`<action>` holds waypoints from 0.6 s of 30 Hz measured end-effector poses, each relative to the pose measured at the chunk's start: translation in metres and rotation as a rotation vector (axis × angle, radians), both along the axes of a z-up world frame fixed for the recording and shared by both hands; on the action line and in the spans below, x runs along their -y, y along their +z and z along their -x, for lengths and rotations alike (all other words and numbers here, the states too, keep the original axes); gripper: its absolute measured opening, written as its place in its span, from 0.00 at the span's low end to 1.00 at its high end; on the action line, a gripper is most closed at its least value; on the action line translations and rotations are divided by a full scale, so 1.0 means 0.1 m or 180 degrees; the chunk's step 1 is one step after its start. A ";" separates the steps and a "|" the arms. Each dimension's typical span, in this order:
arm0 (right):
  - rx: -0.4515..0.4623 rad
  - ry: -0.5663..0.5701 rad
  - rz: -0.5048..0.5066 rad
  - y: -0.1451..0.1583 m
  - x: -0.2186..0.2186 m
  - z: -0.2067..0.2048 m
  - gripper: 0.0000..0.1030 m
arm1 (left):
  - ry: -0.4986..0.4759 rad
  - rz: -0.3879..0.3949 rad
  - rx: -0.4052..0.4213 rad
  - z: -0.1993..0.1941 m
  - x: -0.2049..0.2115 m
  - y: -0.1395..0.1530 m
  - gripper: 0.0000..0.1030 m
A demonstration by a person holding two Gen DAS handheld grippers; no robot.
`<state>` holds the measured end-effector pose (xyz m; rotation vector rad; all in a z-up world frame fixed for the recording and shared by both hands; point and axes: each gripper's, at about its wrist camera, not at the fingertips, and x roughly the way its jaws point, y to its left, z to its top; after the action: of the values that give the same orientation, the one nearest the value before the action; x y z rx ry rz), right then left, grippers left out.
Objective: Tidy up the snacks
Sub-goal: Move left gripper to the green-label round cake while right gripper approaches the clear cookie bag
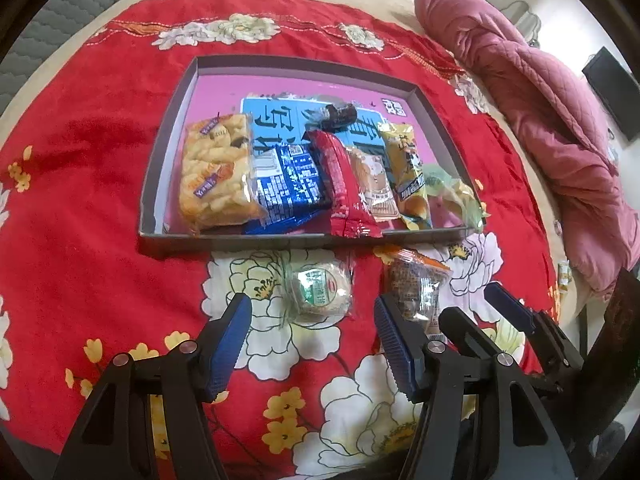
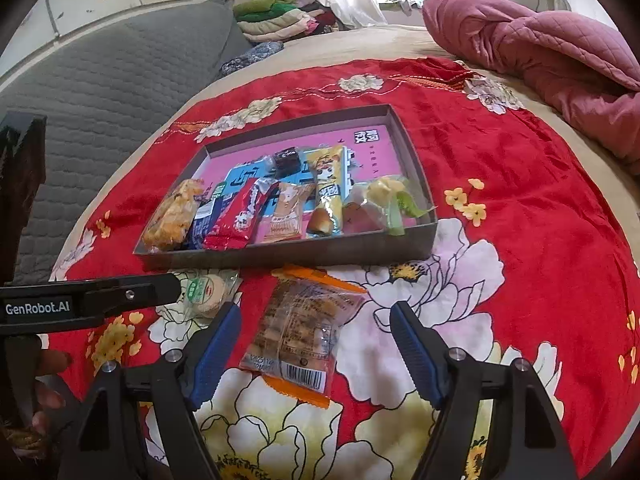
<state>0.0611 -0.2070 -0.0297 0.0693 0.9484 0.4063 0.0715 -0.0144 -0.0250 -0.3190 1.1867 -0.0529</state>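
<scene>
A shallow grey box [image 1: 168,152] [image 2: 280,254] with a pink floor holds several snack packs in a row. Two snacks lie on the red cloth in front of it: a round clear-wrapped cake with a green label [image 1: 320,292] [image 2: 206,294] and a clear pack with orange ends [image 1: 416,288] [image 2: 298,328]. My left gripper [image 1: 314,344] is open, just short of the round cake. My right gripper [image 2: 316,348] is open, with its fingers on either side of the orange-ended pack. Its fingers also show in the left wrist view [image 1: 508,308].
A red floral cloth [image 1: 80,200] [image 2: 520,160] covers the bed. A rolled pink quilt [image 1: 540,100] [image 2: 540,48] lies at the far right. A grey mattress [image 2: 100,80] is on the left, with folded clothes [image 2: 280,16] behind it.
</scene>
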 end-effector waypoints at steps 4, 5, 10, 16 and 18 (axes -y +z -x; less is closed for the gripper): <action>-0.0034 0.0054 0.0054 -0.05 -0.05 0.01 0.74 | 0.0019 0.0016 -0.0040 -0.01 -0.01 -0.06 0.63; -0.0047 0.0062 0.0070 -0.06 -0.06 0.01 0.74 | 0.0024 0.0024 -0.0050 -0.02 -0.01 -0.08 0.63; -0.0123 0.0093 0.0130 -0.14 -0.12 0.00 0.74 | 0.0062 0.0054 -0.0109 -0.04 -0.03 -0.17 0.63; -0.0181 0.0124 0.0193 -0.22 -0.21 -0.02 0.74 | 0.0103 0.0077 -0.0152 -0.11 -0.02 -0.26 0.63; -0.0208 0.0117 0.0216 -0.26 -0.23 -0.04 0.74 | 0.0097 0.0068 -0.0166 -0.13 0.00 -0.29 0.63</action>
<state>0.0653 -0.1836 -0.0557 0.0034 1.0282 0.4073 0.0842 -0.0142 -0.0541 -0.3592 1.2334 -0.0309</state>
